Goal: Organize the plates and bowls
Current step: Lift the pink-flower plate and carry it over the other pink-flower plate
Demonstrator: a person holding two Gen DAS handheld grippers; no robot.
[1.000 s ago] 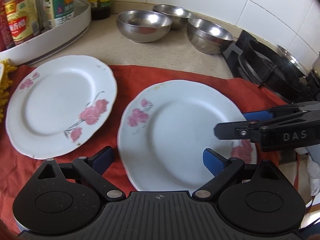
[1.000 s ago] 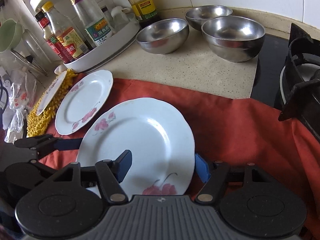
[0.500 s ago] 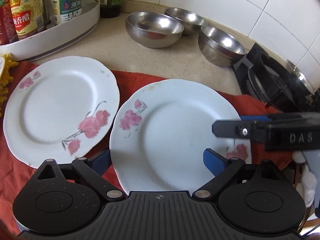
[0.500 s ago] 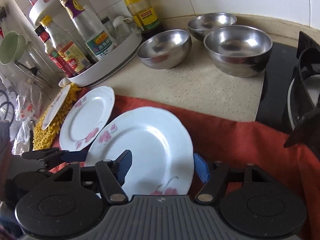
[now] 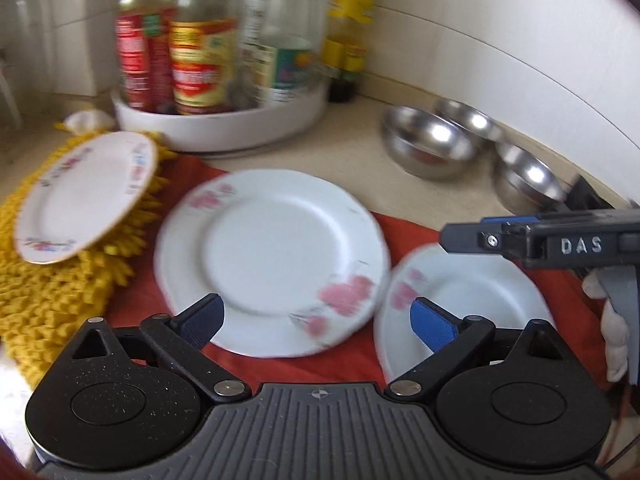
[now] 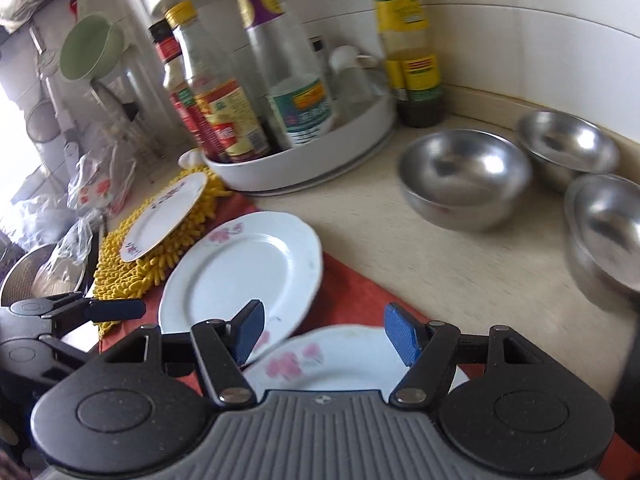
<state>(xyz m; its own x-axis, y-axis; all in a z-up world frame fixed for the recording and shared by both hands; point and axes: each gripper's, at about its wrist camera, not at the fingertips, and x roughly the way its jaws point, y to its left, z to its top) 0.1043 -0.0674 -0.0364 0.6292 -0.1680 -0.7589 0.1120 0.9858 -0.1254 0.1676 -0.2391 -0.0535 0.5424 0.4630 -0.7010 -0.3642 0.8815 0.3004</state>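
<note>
Beneath the open left hand-held gripper (image 5: 316, 320) lies a floral plate (image 5: 272, 256).

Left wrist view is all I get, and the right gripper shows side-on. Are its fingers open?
Observer: Open. The right gripper has its fingers apart with nothing between them, above the near plate.
Operator: Anything left of the yellow mat?
Observer: Crumpled plastic bags lie past its far-left edge.
Operator: Above those?
Observer: A green cup sits tilted, high by the wall.
</note>
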